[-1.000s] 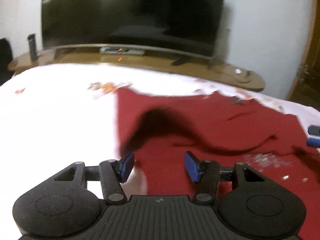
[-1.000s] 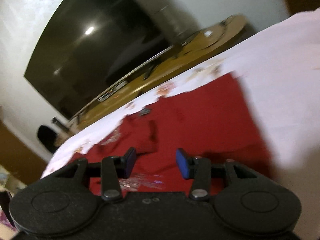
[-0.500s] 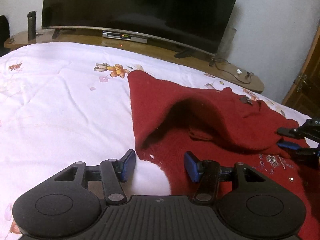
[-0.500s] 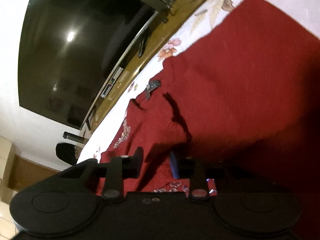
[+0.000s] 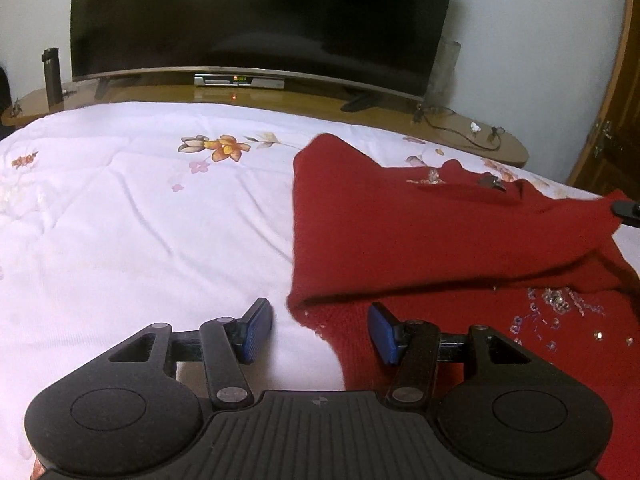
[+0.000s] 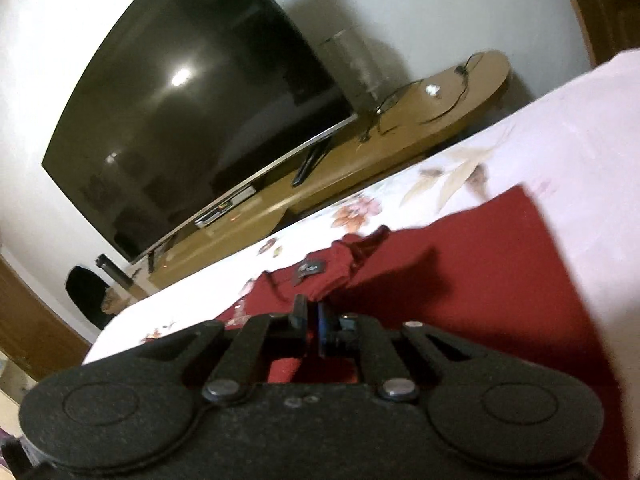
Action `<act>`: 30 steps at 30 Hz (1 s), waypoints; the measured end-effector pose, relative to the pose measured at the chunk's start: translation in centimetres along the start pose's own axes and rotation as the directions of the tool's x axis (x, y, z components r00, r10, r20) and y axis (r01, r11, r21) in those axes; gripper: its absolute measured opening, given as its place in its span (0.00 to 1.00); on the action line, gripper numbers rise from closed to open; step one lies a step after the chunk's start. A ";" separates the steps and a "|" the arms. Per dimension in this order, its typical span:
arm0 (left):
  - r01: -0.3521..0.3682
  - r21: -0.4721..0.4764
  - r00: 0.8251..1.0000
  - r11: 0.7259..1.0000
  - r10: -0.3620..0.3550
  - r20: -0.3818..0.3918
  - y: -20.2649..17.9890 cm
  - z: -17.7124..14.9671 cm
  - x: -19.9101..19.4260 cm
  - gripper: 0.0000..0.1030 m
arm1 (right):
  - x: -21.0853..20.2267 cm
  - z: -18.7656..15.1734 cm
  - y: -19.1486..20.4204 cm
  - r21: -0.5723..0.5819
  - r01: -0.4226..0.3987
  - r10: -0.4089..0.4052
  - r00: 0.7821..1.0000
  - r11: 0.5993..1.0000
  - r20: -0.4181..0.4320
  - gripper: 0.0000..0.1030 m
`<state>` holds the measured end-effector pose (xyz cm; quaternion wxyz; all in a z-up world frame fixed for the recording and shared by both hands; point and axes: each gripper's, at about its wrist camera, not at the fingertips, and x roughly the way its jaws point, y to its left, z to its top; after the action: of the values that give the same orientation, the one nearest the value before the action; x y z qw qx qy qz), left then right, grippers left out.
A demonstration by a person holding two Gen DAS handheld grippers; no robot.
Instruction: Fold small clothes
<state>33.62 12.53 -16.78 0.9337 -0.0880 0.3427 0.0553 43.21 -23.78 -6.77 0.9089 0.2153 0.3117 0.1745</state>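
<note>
**Mia:** Grippers first! The left gripper [image 5: 318, 330] has its two blue pads wide apart. Nothing is between them but a bit of bed and the edge of the red cloth. The right gripper [image 6: 313, 322] has just been closing, and now its pads are pressed together. I think they pinch a thin bit of red cloth, because the cloth bunches up right at the tips.

**Ben:** Now go from big to small. What is the biggest thing?

**Mia:** The bed [image 5: 132, 216]. It has a white sheet with flowers on it. Behind it a big dark TV [image 5: 260, 16] stands on a long wooden shelf [image 5: 472, 128].

**Ben:** And the red thing?

**Mia:** That is the red sweater [image 5: 420, 240], the thing to fold. It lies on the right side of the bed. One part is already folded over, so a soft rounded edge sits just in front of the left gripper. Shiny beads [image 5: 560, 308] show on the part underneath.

**Ben:** Why does the right one hold it like that?

**Mia:** I think it pulls the top layer tight and flat, so the fold stays neat. The left one waits, open, near the corner, maybe to grab that edge next.

**Ben:** How are the hands tipped?

**Mia:** Both point forward and down at the bed. The right one looks tilted sideways, since the TV leans in its view. Smallest of all is a dark tag [image 6: 310, 269] near the sweater's neck.
</note>
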 end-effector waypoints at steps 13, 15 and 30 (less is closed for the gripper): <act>0.006 0.012 1.000 1.000 -0.006 -0.029 0.2 0.6 0.1 0.26 | -0.3 0.3 -3.2 -0.062 0.071 -0.072 0.997 0.996 -0.003 0.06; 0.007 0.006 1.000 1.000 -0.006 -0.028 0.2 0.5 0.1 0.24 | -0.2 0.4 -3.4 -0.071 0.071 -0.072 0.997 0.995 -0.008 0.06; 0.016 0.001 0.999 1.000 -0.016 -0.036 0.2 0.6 0.3 0.22 | 0.2 -0.9 -5.8 -0.045 0.104 -0.106 0.993 0.994 -0.052 0.06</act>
<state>34.23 12.86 -16.51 0.9279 -0.0909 0.3587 0.0461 43.86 -28.35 -10.37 0.9124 0.1746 0.3433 0.1386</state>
